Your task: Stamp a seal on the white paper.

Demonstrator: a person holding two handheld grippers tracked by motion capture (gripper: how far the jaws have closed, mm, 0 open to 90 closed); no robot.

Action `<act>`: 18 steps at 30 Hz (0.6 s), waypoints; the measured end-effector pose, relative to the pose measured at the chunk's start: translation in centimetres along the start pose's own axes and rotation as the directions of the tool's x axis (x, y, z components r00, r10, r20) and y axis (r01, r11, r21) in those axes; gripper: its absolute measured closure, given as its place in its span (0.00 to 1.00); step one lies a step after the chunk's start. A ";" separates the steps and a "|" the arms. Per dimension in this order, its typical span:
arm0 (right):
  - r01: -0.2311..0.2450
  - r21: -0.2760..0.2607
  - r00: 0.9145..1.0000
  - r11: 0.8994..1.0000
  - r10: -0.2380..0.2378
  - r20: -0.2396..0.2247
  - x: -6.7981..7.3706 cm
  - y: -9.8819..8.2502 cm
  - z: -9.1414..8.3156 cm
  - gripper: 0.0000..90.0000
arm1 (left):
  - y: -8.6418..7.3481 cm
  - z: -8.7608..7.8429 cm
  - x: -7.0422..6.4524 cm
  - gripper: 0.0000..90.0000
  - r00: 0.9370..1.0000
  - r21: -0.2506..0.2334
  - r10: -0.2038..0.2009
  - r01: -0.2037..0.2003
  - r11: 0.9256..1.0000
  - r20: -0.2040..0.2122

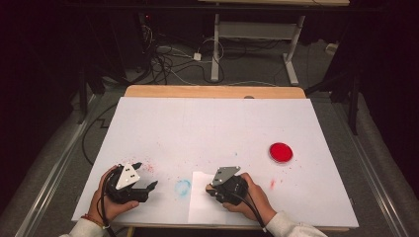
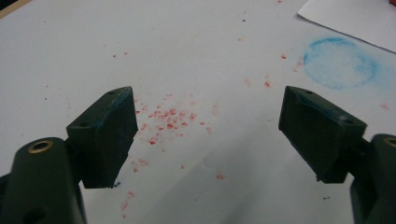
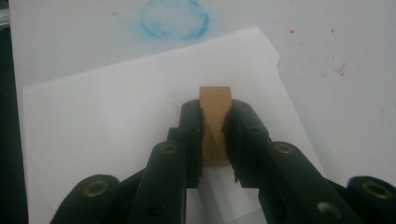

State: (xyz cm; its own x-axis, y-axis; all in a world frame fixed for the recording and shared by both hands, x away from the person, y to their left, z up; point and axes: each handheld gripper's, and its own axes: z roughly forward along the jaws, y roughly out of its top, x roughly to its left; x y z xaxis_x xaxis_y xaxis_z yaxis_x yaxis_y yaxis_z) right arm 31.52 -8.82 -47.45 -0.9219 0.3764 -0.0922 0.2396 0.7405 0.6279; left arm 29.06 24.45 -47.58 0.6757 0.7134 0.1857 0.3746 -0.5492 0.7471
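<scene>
Right gripper (image 3: pixel 215 140) has its jaws pinched on a small tan block (image 3: pixel 215 116), likely a stamp, held upright over a loose sheet of white paper (image 3: pixel 116 140); whether the block's lower face touches the sheet cannot be told from here. In the high view that gripper (image 1: pixel 216 190) sits over the near edge of the same paper (image 1: pixel 200 207), which lies at the front of the table (image 1: pixel 207 123). Left gripper (image 2: pixel 208 135) rests off to the side with jaws spread wide and nothing between them, above a scatter of red specks (image 2: pixel 168 119). A blue ring-shaped print (image 2: pixel 340 63) is already on the table cover just beside the sheet, and a red round pad (image 1: pixel 280 152) sits well apart toward the far right. The part of the sheet that shows bears no mark, so the stamping on paper looks not yet done, or the block is at this instant being set down for it. Judgement: block is picked up and positioned; pressing, lifting clear and checking the print are left.
</scene>
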 end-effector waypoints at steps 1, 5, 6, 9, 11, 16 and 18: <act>-0.004 -0.001 1.000 1.000 0.004 -0.001 0.0 0.0 0.0 0.85 | 0.0 0.0 0.0 0.21 1.000 0.001 -0.002 0.002 1.000 0.001; -0.015 -0.005 1.000 1.000 0.015 0.000 0.0 0.0 0.1 0.85 | -0.1 0.0 0.1 0.21 1.000 0.000 -0.005 0.005 1.000 0.002; -0.008 0.001 1.000 1.000 0.008 -0.002 -0.1 -0.1 0.0 0.85 | 0.0 0.0 0.2 0.21 1.000 -0.001 -0.008 0.008 1.000 0.003; -0.010 -0.004 1.000 1.000 0.010 0.004 0.0 -0.1 0.0 0.85 | 0.0 0.2 0.3 0.21 1.000 -0.004 -0.014 0.014 1.000 0.006; -0.013 -0.001 1.000 1.000 0.013 -0.004 -0.1 -0.1 0.0 0.85 | 0.0 0.2 0.3 0.21 1.000 -0.003 -0.015 0.015 1.000 0.008; -0.014 -0.004 1.000 1.000 0.014 -0.011 -0.1 -0.1 0.0 0.85 | -0.1 0.2 0.4 0.21 1.000 -0.002 -0.019 0.019 1.000 0.010; -0.012 -0.006 1.000 1.000 0.012 -0.009 -0.1 -0.1 0.1 0.85 | -0.1 0.2 0.4 0.21 1.000 -0.002 -0.018 0.018 1.000 0.010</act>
State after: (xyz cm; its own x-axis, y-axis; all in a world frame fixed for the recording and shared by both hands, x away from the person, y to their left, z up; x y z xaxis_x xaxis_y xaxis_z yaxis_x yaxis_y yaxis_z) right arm 31.63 -8.89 -47.54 -0.9216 0.3803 -0.0772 0.2491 0.7324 0.6336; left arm 29.45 24.65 -47.73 0.6752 0.7189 0.1653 0.3858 -0.5352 0.7514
